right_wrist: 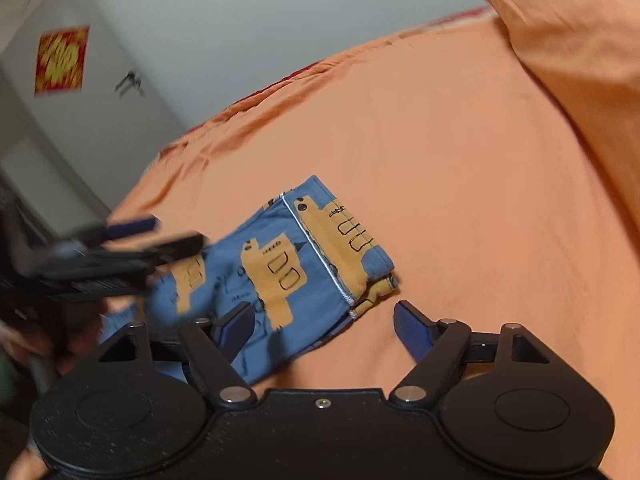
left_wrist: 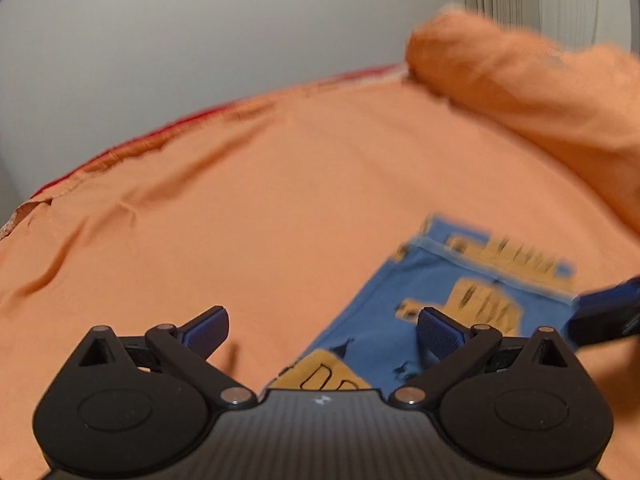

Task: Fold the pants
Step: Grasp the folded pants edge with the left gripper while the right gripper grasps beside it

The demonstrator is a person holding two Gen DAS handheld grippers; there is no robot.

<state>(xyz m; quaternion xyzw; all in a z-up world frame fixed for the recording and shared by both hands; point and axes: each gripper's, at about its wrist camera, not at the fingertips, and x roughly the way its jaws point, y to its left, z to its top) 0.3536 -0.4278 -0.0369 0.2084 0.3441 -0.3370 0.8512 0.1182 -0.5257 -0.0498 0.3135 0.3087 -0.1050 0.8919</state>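
A: Left gripper (left_wrist: 322, 334), fingers spread wide, nothing between them. It hangs above the near end of the pants (left_wrist: 436, 308); one blue pad (left_wrist: 438, 336) overlaps the cloth in view, though I can't tell if it touches.

B: Right gripper (right_wrist: 324, 326), same state: spread apart, empty. One finger sits over the blue fabric, the other over bare sheet (right_wrist: 460, 160).

A: Pants lie on the orange bedsheet, mid-bed, well short of the pillow (right_wrist: 568, 40). Blue with tan printed shapes. Already doubled over, as I judge it: stacked layers show at the far corner by the white stitched seam.

B: Handling, my guess: light, thin knit, fully limp. No stiffness to carry a fold, so a lifted edge will droop and drag the layer under it.

A: Not fragile. Not slippery on cotton sheet either; more likely to cling and bunch.

B: Where to grip: pinch at the corners of an end, one gripper each, through all layers. The seam band looks thickest, so best purchase there.

A: Risk is catching the sheet with it. Pictures are motion-blurred; edges uncertain.
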